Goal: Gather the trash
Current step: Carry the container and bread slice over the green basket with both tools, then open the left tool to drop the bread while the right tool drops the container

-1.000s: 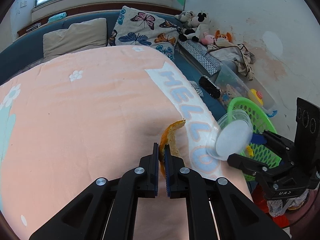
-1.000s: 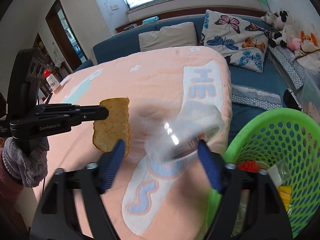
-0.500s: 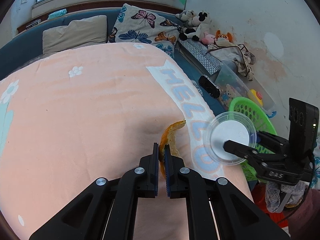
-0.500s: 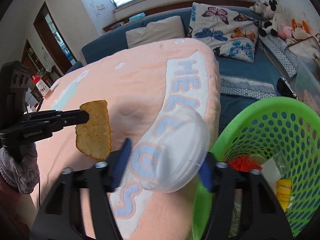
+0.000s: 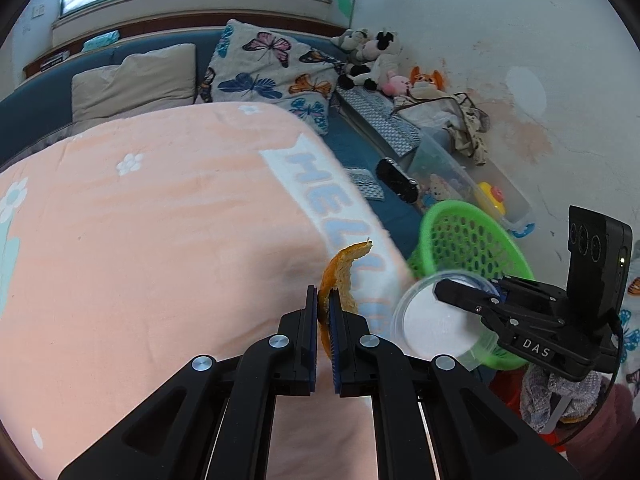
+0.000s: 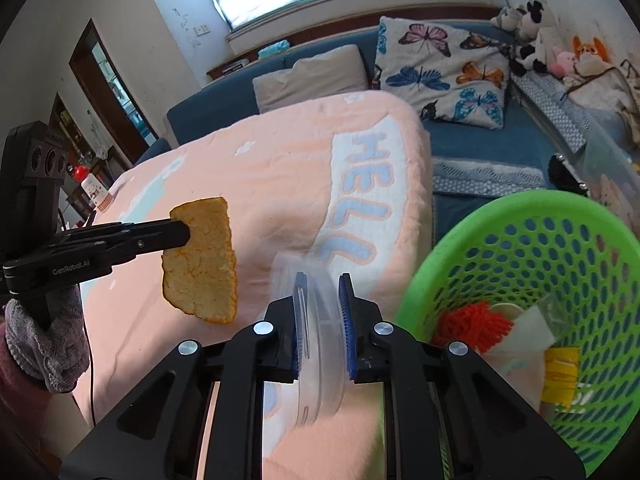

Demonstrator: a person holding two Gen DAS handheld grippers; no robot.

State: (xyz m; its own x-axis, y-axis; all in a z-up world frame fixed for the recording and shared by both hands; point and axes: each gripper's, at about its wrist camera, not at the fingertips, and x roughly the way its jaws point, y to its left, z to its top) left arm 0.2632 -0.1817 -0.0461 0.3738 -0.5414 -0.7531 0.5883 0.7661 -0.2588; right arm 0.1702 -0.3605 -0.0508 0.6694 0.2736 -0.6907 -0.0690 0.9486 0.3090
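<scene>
The right hand-held gripper has just been closing and now pinches a clear plastic lid edge-on between its blue pads, at the bed's right edge beside the green basket. The left hand-held gripper is clamped tight on a slice of bread, held above the peach blanket near the same edge.

The step in hand looks like carrying both pieces to the basket. The lid is thin and slippery, so the grip should be kept firm and the lid brought over the rim before the pads part. The basket mouth is wide and already holds red yarn and wrappers, with room left. The two tools are near each other, so dropping one piece at a time should avoid a clash.
</scene>
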